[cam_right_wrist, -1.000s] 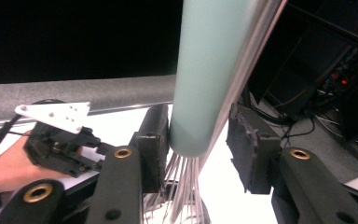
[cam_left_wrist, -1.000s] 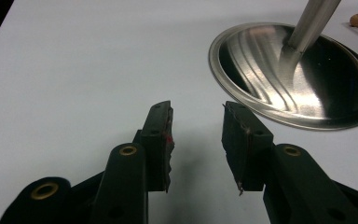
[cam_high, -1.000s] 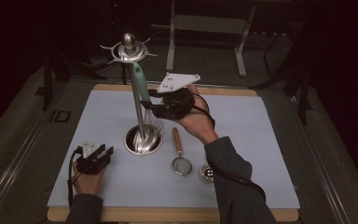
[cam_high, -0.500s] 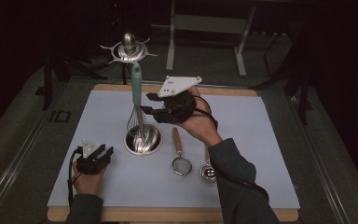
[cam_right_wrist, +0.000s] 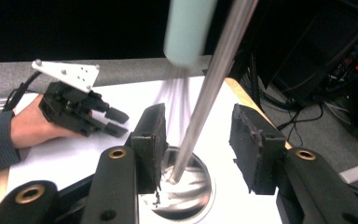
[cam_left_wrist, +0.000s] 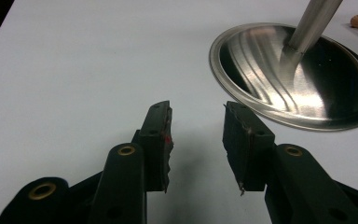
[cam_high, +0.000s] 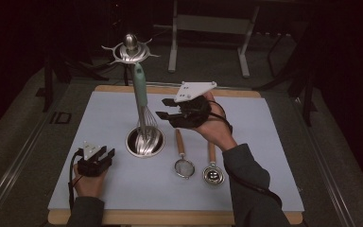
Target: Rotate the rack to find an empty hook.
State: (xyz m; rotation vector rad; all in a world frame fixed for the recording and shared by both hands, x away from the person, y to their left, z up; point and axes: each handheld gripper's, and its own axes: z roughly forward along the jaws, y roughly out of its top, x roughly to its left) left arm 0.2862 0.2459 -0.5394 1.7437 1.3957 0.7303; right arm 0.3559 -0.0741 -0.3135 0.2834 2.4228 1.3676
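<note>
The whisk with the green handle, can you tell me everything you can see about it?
The whisk has a pale teal-green handle on top and thin shiny metal wire loops at the bottom. It hangs nearly upright beside the stand's metal pole, from the hook ring up top, though the hook itself is hard to make out. Its wires reach down over the round steel base. The right gripper is open just beside it, not touching. In the right gripper view it looks blurred.
</note>
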